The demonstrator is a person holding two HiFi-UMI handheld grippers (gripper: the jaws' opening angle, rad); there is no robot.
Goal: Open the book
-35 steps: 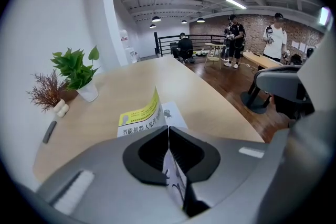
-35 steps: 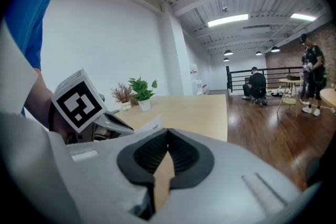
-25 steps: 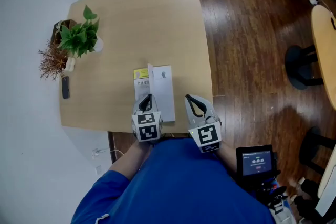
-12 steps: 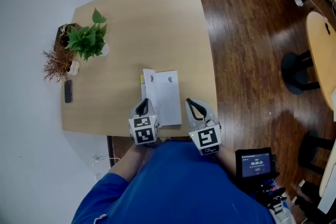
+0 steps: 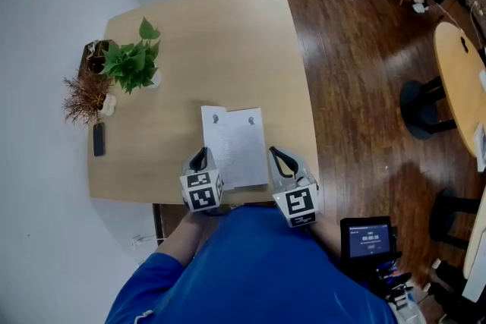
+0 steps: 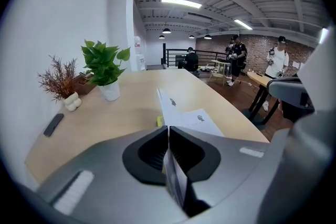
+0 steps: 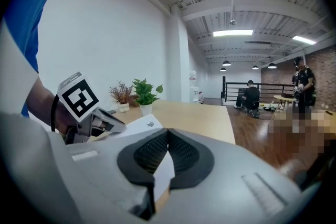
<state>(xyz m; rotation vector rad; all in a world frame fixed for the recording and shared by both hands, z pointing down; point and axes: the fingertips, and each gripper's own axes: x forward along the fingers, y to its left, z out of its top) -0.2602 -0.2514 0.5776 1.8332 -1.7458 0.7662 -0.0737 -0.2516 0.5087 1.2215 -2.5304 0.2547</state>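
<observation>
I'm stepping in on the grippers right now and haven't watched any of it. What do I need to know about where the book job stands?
Left gripper: jaws pinched on the left-hand leaf at its near edge, just starting to open. The leaf is tilted up, not flat.
Right gripper: jaws together, with the right-hand page edge between them.
Book: near the front edge of the table, between both grippers.
Done: book spread, two white pages showing.
To do: probably lay the leaf flat, then release both.
</observation>
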